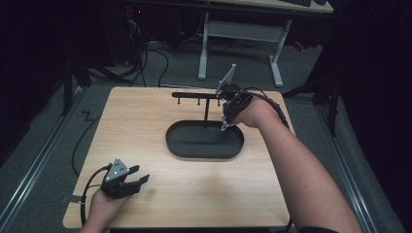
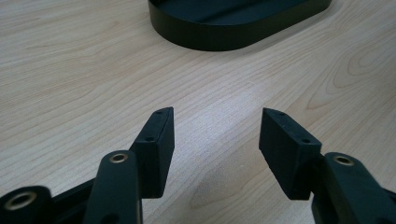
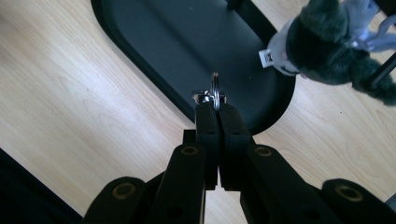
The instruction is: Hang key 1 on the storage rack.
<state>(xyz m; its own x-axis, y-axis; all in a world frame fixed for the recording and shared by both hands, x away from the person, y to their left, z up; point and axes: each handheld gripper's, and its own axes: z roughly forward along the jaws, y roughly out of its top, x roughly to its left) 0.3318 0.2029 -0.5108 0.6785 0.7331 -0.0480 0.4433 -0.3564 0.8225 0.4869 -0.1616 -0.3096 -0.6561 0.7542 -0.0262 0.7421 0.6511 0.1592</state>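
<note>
A black rack stands at the back middle of the wooden table: an oval base point(image 1: 204, 141), a thin post and a cross bar point(image 1: 197, 95) with small pegs hanging under it. My right gripper point(image 1: 224, 127) points down over the right end of the base point(image 3: 154, 42), shut on a small metal key ring point(image 3: 215, 89) with a clasp. A grey plush toy point(image 3: 327, 44) with a white tag lies just past the base's end, beside a thin black rod. At the front left, my left gripper point(image 1: 141, 179) rests low over the wood, open point(image 2: 217, 114) with nothing between its jaws.
The wooden table point(image 1: 145, 126) has bare room to the left of and in front of the base point(image 2: 233, 28). Cables trail on the grey floor to the left. A white-legged desk point(image 1: 243, 29) stands behind the table.
</note>
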